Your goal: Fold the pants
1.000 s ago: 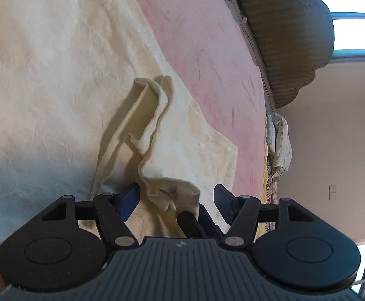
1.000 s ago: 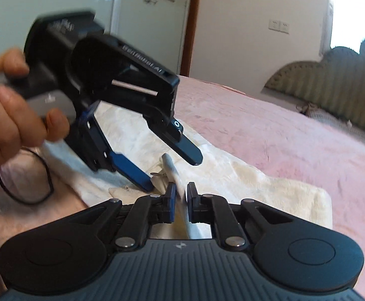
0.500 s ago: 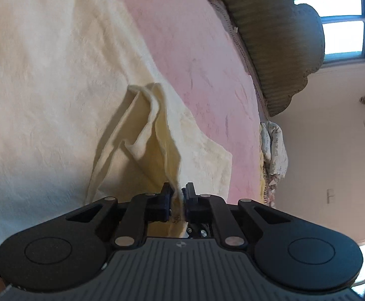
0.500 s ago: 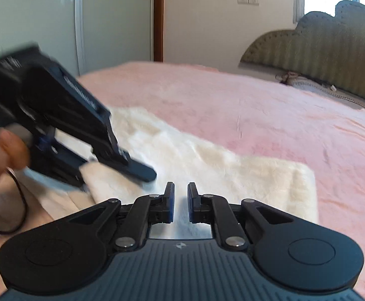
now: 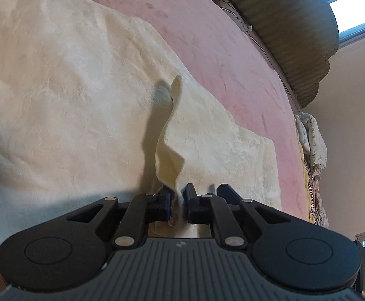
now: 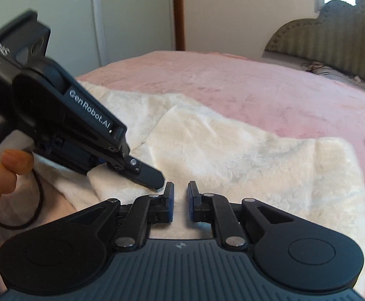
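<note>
Cream fuzzy pants (image 5: 69,95) lie spread on a pink bedspread (image 5: 232,50). My left gripper (image 5: 177,200) is shut on a pinched fold of the pants' edge, which rises as a thin ridge (image 5: 170,135) in front of it. In the right wrist view the pants (image 6: 232,150) lie flat, and the left gripper (image 6: 132,165) shows from the side at the left, held by a hand (image 6: 1,175) and shut on the cloth edge. My right gripper (image 6: 181,200) is nearly shut with a narrow gap; I cannot see cloth between its pads.
A padded olive headboard (image 5: 295,32) runs along the far side of the bed, also in the right wrist view (image 6: 333,35). A crumpled patterned cloth (image 5: 310,145) lies by the wall. A black cable (image 6: 32,208) loops near the hand. A white wardrobe and door (image 6: 132,12) stand behind.
My left gripper closed from open onto the pants' fold and lifted it into a ridge. The right gripper stayed nearly shut while the view swung across the pants.
</note>
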